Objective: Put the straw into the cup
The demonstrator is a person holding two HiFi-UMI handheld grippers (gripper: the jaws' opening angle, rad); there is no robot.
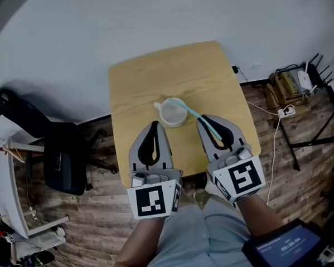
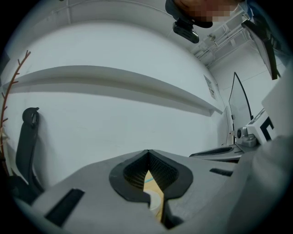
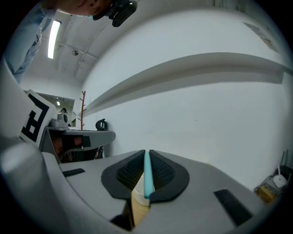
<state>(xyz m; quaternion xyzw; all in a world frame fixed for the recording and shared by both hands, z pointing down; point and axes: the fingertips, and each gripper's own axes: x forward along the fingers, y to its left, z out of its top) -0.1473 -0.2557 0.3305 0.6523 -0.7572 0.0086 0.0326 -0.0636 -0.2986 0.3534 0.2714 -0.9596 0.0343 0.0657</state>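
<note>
Straw [image 1: 195, 114], teal and thin, runs on a slant from the closed tips of the right gripper [image 1: 206, 122] up and left over the mouth of the white cup [image 1: 172, 114] at mid-frame in the head view; whether its far end dips inside or only crosses the rim is hard to make out. The cup stands near the middle of the light wooden table [image 1: 153, 75], just beyond both tools. Seen from the right gripper view, the straw [image 3: 147, 176] is pinched upright between the two black pads, and only a pale sliver of the cup shows beneath it. The left gripper [image 1: 154, 126], at lower centre-left, has its jaws pressed together at the tips with nothing held, and its own view shows just a narrow strip of tabletop through the gap behind them.
</note>
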